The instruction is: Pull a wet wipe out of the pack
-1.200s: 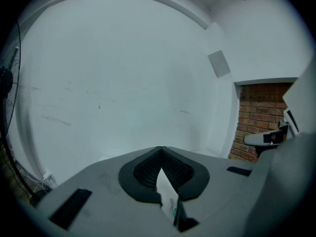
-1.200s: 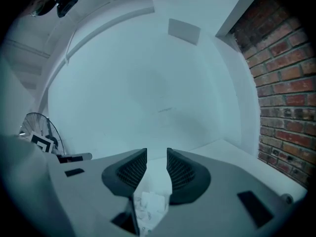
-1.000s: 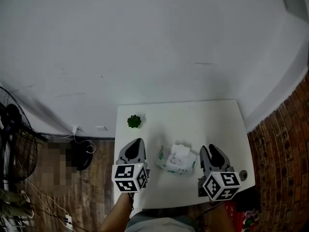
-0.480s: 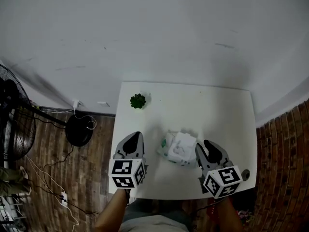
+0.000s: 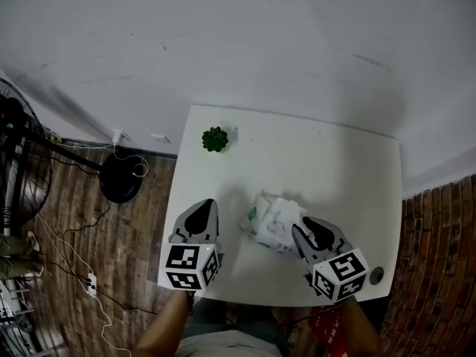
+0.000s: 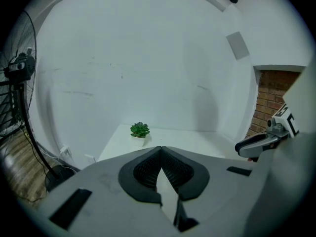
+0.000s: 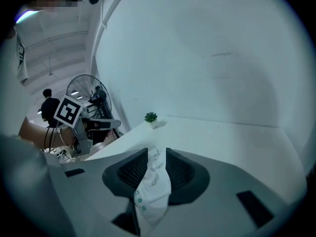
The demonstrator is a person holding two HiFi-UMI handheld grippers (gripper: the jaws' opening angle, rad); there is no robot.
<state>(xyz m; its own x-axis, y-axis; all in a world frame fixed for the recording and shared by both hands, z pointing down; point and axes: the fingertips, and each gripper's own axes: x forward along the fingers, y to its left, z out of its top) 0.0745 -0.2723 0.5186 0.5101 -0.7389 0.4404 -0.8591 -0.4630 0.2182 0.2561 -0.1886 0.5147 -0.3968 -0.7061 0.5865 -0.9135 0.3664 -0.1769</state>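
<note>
The right claw (image 5: 301,233) is closed on a crumpled white sheet, by the look of it the wet wipe (image 7: 154,181), at the right edge of the pack (image 5: 274,225), which lies on the tabletop (image 5: 335,169) at the lower middle of the frame. The left claw (image 5: 202,208) hovers lower left of the pack, its 2 jaws together on nothing. The pull seems the step in hand: the right claw should draw up and away, and the left may need to pin the pack down.

A plain workroom: white table (image 5: 335,162), standing fan (image 5: 21,192), floor cables (image 5: 68,253), brick wall (image 5: 440,274).
</note>
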